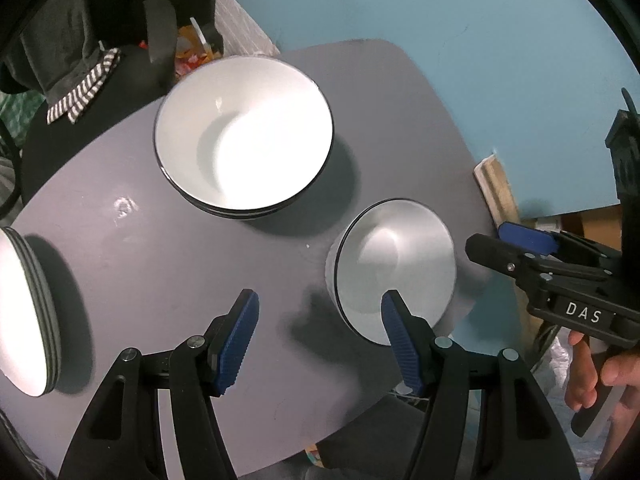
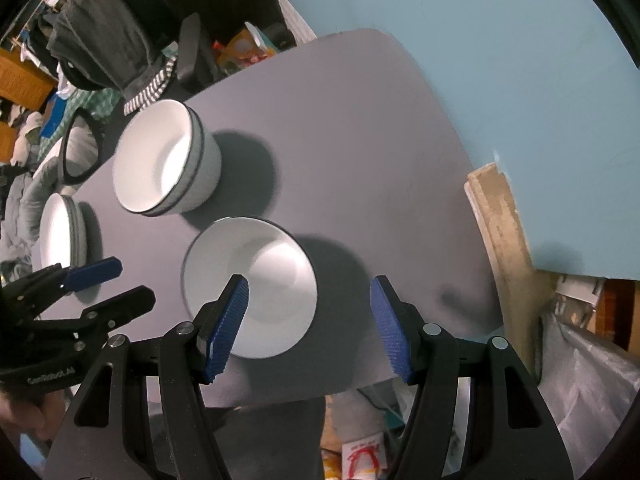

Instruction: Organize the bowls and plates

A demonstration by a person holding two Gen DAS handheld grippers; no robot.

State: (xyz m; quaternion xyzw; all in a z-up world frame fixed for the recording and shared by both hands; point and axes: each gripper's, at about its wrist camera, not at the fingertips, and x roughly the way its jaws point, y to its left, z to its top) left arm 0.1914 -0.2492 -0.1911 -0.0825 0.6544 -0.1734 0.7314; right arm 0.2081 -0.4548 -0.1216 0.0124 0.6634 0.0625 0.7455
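Note:
A single white bowl [image 1: 396, 268] with a dark rim stands near the grey table's [image 1: 160, 248] right edge; it also shows in the right wrist view [image 2: 256, 288]. A stack of white bowls [image 1: 244, 132] stands behind it, also in the right wrist view [image 2: 168, 164]. A stack of white plates [image 1: 24, 316] sits at the left edge, also in the right wrist view [image 2: 64, 232]. My left gripper [image 1: 318, 332] is open, its right finger at the single bowl's near rim. My right gripper [image 2: 308, 320] is open, its left finger over that bowl.
A black chair with dark clothes and a striped cloth [image 2: 116, 28] stands behind the table. A light-blue wall [image 2: 480, 40] is beyond it. A wooden board [image 2: 500, 216] leans at the table's right edge. Plastic sheeting [image 2: 592, 380] lies lower right.

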